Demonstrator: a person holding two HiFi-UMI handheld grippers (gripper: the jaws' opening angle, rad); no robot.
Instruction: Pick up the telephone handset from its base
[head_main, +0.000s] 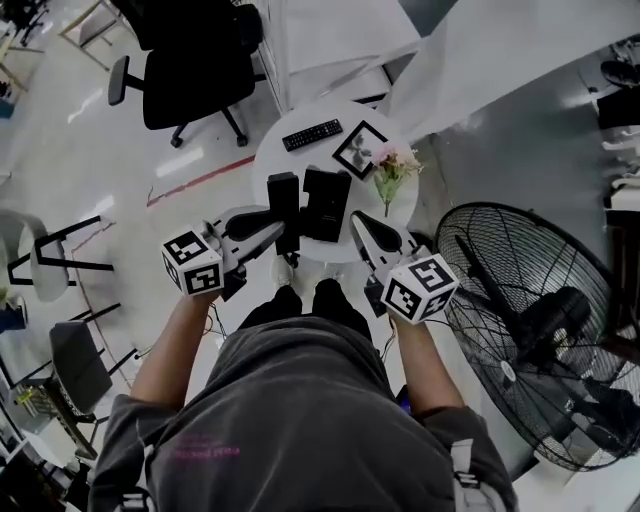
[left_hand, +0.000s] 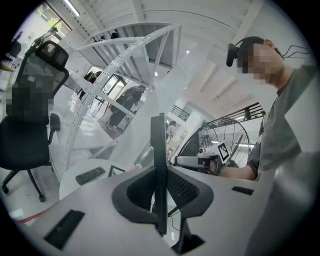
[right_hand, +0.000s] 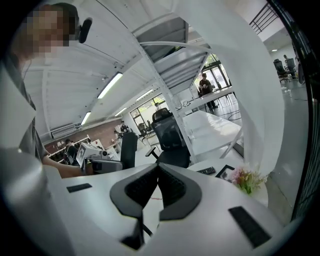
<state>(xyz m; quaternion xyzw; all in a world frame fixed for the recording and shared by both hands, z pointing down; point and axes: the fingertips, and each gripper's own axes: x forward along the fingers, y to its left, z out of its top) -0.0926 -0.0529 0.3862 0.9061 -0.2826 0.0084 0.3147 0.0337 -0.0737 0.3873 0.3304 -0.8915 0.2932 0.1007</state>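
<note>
Gripping the black handset edge-on, upright, in the part-open jaws of the left gripper, raised clear of the round bench. Just right of it, the base on the bench, near a remote and flowers. Farther right, the right gripper: jaws closed tip to tip, empty.

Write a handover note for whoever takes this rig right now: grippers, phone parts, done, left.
Left gripper: shut on the black slab-shaped telephone handset, seen edge-on between the jaws.
Right gripper: shut, empty.
Black telephone base: on the round white table, right of the handset in the head view.
Done: handset gripped, off the base.
Left: probably nothing but keeping it steady.
</note>
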